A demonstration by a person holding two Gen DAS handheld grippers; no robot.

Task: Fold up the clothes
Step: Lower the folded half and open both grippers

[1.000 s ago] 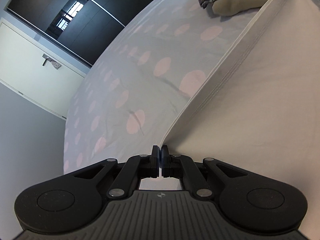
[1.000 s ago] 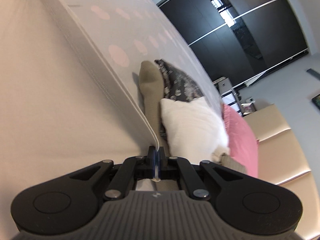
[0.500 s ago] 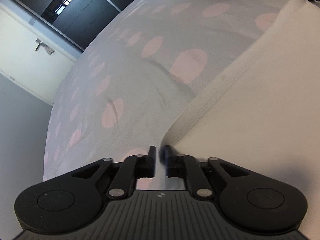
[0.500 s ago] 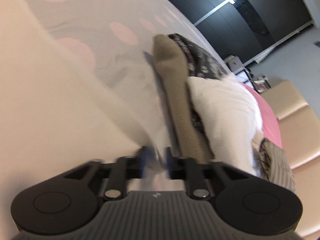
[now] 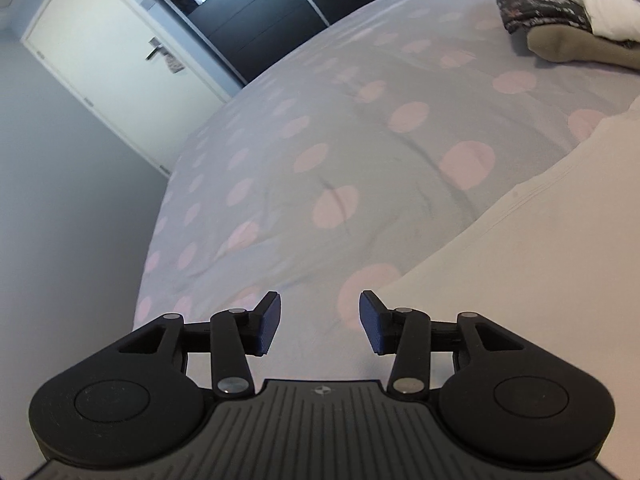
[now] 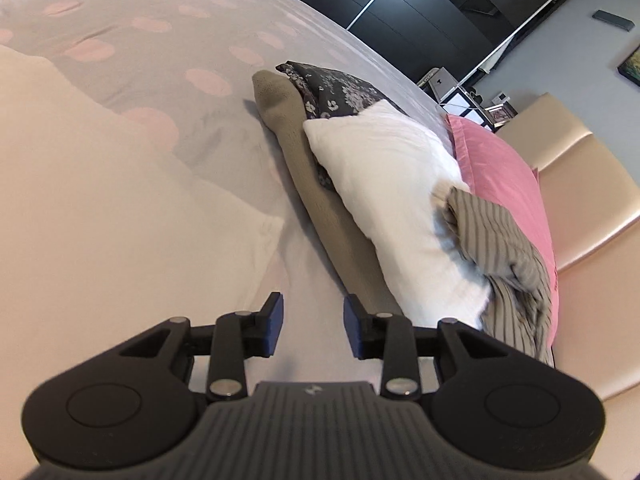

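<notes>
A cream garment [image 5: 540, 248] lies flat on the grey bedspread with pink dots [image 5: 320, 152]; it fills the right side of the left wrist view. In the right wrist view the cream garment [image 6: 100, 200] fills the left side. My left gripper [image 5: 319, 326] is open and empty, hovering over the bedspread just left of the garment's corner. My right gripper [image 6: 313, 330] is open and empty, just right of the garment's other corner.
A pile of clothes lies beside the garment: a tan piece [image 6: 320, 200], a dark floral piece [image 6: 336, 92], a white piece [image 6: 392, 184] and a striped piece [image 6: 504, 264]. A pink pillow [image 6: 504, 168] and beige headboard [image 6: 580, 200] stand behind. A white door [image 5: 112, 64] is at far left.
Both grippers were shut on the cream garment's edge, holding it up. They have opened and let go, and the garment now lies flat on the bed.
</notes>
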